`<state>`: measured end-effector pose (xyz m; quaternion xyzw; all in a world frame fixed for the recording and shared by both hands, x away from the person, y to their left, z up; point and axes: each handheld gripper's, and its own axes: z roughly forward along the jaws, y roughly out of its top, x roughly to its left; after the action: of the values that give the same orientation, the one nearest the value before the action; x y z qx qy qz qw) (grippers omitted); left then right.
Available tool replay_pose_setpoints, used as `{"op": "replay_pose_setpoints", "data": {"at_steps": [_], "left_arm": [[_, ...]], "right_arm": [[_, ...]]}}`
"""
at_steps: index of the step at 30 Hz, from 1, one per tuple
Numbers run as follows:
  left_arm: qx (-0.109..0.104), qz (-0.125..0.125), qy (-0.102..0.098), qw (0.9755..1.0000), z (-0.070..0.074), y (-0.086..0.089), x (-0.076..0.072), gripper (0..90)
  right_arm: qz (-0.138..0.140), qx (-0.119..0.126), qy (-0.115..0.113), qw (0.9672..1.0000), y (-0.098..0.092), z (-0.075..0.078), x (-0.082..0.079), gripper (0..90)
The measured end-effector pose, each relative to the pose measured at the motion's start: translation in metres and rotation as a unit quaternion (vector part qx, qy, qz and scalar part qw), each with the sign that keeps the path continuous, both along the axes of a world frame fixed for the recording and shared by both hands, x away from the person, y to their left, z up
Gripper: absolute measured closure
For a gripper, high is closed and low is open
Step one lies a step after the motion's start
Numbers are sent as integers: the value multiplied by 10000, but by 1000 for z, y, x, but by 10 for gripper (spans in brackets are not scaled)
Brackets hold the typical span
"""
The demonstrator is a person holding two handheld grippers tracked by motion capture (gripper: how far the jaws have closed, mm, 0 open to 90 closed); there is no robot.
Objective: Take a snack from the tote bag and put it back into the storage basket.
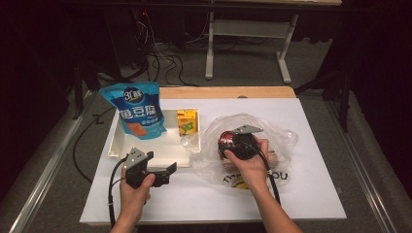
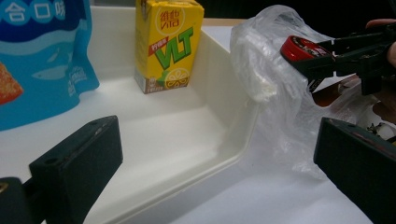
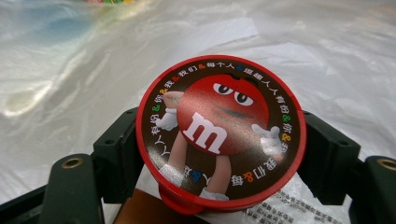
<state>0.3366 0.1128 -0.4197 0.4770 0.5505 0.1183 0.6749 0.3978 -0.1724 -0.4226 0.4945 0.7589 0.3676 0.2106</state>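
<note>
A round candy tub with a red lid showing a red cartoon figure sits between my right gripper's black jaws, which press on its sides. In the high view the tub is held over a crumpled clear plastic bag at the table's middle right. The left gripper view shows the tub lifted above the bag. My left gripper stands open and holds nothing near the front left, just in front of the white tray. Its jaws point toward the tray's near corner.
A blue snack pouch leans in the tray's back left, and a yellow lemon tea carton stands upright at its back right. White paper covers the tabletop. Table legs and cables lie on the floor beyond.
</note>
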Motion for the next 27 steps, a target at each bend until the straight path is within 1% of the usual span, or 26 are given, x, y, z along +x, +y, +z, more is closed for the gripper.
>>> {"op": "replay_pose_setpoints", "data": {"at_steps": [3,5,7,8,11,13,17,18,20,21,23,25,27], "left_arm": [[-13,-18,-98,9999,5,-3,-2,16],[-32,-60,-137,9999,7,-7,-4,16],[-54,-129,-174,9998,9,-14,-6,56],[2,-193,-219,9996,10,-17,-8,68],[-15,-356,-326,9988,15,-27,-13,65],[-9,-490,-354,9982,18,-33,-16,52],[8,-692,-430,9967,19,-43,-19,35],[71,-733,-470,9962,18,-46,-20,27],[78,-740,-490,9960,19,-49,-20,22],[105,-827,-530,9951,20,-54,-22,15],[87,-915,-557,9942,22,-60,-24,8],[185,-1044,-639,9923,22,-66,-27,3],[175,-1132,-666,9912,24,-72,-28,2]], "right_arm": [[28,51,-64,10000,-3,6,-3,257],[-8,83,-102,9999,-5,11,-6,257],[-11,126,-148,9998,-7,14,-8,257],[-7,139,-173,9998,-8,16,-9,257],[2,222,-211,9995,-10,23,-13,257],[-25,270,-269,9993,-11,28,-16,258],[57,330,-344,9988,-11,38,-22,258],[75,344,-343,9988,-11,40,-24,258],[107,369,-350,9986,-11,44,-28,257],[126,380,-354,9986,-11,45,-30,258],[144,371,-355,9986,-12,49,-33,258],[141,349,-390,9985,-13,52,-37,258],[167,352,-394,9985,-14,55,-40,258]]}}
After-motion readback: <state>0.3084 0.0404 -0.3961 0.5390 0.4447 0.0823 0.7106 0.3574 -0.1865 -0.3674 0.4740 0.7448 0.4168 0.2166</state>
